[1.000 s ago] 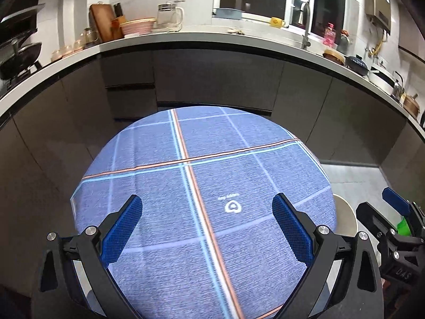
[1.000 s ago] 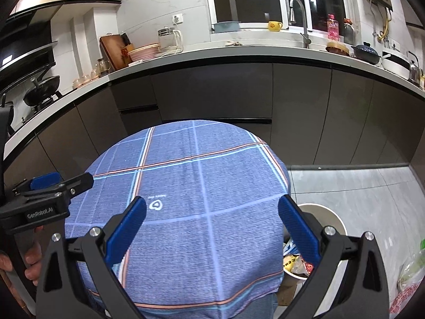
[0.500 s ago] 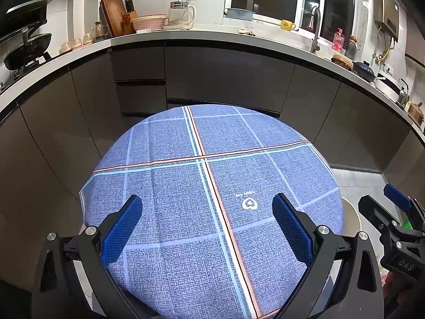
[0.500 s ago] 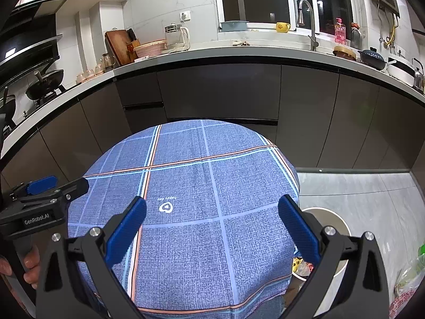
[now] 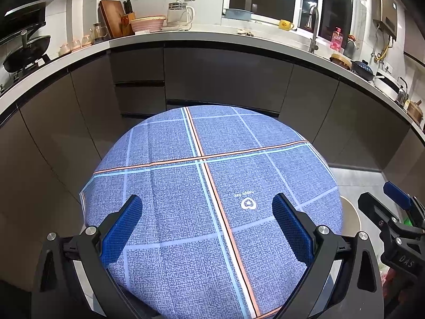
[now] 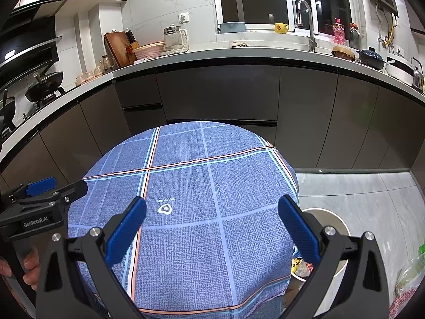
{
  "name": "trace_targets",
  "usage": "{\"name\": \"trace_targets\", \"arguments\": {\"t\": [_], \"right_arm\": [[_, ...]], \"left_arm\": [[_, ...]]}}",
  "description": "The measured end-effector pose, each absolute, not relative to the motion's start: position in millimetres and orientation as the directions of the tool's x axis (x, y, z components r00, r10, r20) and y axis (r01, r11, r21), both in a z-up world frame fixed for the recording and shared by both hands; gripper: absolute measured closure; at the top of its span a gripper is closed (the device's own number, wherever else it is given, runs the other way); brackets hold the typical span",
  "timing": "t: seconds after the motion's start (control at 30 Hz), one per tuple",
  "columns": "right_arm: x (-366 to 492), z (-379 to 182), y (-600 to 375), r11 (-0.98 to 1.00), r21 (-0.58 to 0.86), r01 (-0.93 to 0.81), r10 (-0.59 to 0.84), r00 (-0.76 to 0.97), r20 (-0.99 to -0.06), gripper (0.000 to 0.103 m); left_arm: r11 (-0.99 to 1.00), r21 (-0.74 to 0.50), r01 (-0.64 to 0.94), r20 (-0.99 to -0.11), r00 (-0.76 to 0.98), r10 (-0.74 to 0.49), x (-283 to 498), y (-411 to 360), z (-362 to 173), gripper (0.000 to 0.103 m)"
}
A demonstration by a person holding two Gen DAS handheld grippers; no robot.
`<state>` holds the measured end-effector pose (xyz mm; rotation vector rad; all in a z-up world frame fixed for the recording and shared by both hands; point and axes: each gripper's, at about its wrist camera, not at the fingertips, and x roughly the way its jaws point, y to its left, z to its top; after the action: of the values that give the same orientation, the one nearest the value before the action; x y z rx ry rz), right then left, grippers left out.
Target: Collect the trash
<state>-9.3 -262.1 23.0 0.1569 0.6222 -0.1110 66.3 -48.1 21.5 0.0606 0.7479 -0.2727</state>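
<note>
A round table under a blue plaid cloth [image 5: 212, 186] fills the middle of both views [image 6: 199, 199]; no trash shows on it. My left gripper [image 5: 207, 226] is open and empty above the cloth. My right gripper [image 6: 212, 226] is open and empty above the cloth's right part. A round white bin [image 6: 337, 223] stands on the floor right of the table, with colourful wrappers [image 6: 300, 264] inside. Its rim shows in the left wrist view [image 5: 350, 212]. Each gripper appears in the other's view: the right one [image 5: 393, 212] and the left one [image 6: 47, 191].
Dark cabinets [image 6: 220, 93] under a white counter [image 6: 239, 50] curve behind the table. The counter holds a kettle [image 6: 174, 37], cutting board [image 6: 117, 47], faucet [image 6: 305, 21] and pots. A plastic bag [image 6: 409, 273] lies on the grey floor at the right.
Both views have pulled back and tilted up: the table sits lower and looks smaller, and more counter shows. Both grippers stay open.
</note>
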Motion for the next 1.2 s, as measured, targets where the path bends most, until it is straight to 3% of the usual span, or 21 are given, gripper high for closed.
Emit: {"name": "trace_targets", "arguments": {"t": [1.2], "right_arm": [[-9.1,23.1,-262.3,0.983,0.112,0.145,-0.053,0.81,-0.584,0.003]], "left_arm": [[0.961,-0.056,0.272,-0.676,0.698,-0.237,63.0,-51.2,26.7,0.008]]}}
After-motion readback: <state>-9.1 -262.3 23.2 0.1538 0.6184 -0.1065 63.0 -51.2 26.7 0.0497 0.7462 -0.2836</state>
